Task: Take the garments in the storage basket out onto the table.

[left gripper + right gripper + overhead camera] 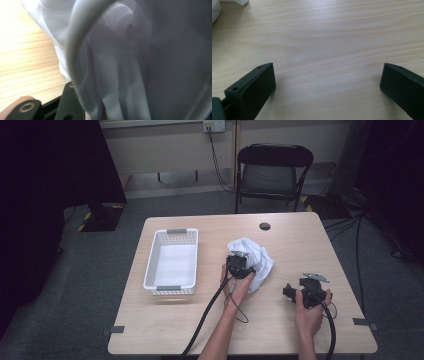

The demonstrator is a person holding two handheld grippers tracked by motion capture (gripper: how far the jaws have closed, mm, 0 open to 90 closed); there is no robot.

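The white cloth (252,261) is found crumpled on the table (280,330), directly ahead of and against the left gripper (240,266), which is pressed into the near edge of the heap. In the left gripper view the folds of fabric (125,75) are seen draped over the jaws; one black jaw is visible at the bottom left, the other is covered, so it cannot be told whether the jaws are pinching the fabric or merely buried in it.

The right gripper (292,292) is held well apart from the cloth, to its right and nearer the person. Its jaws are spread wide over bare wood (327,50), with nothing between them; a corner of the cloth (215,8) is seen far ahead and to the left of them.

The white basket (171,261) stands to the left of the left gripper, beyond a strip of bare table, its long axis running away from the person.

The left gripper is judged the nearer for any lift; a transfer would be directed leftward.
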